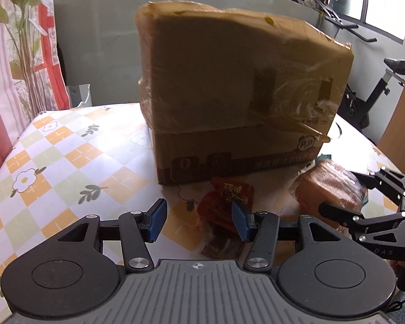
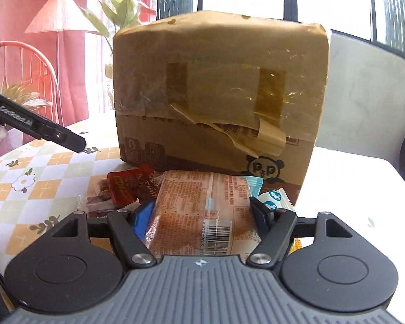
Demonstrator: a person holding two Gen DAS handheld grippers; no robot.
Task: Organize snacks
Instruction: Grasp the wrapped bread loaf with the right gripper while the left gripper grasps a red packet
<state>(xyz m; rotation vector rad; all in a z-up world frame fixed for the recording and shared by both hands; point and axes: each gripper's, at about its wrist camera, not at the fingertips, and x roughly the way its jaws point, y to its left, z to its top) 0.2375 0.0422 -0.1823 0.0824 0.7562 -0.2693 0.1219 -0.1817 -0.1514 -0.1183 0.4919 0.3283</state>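
Where our right gripper (image 2: 201,213) clamps 1 bread pack (image 2: 202,210), our left gripper (image 1: 199,220) gapes empty; cardboard box (image 1: 240,91) blocks behind, red packet (image 1: 221,202) beside.

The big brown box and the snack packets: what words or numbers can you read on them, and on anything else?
"P P" on the panda face, low on the cardboard box.
"0" in a dark square, low on the box.
"DAS" on the right gripper.
"GenRobot.AI", slightly blurred, on the left gripper.
Chinese print on the box's bottom strip and the red packet: too blurred.
Barcode digits and print on the brown packet: too small.
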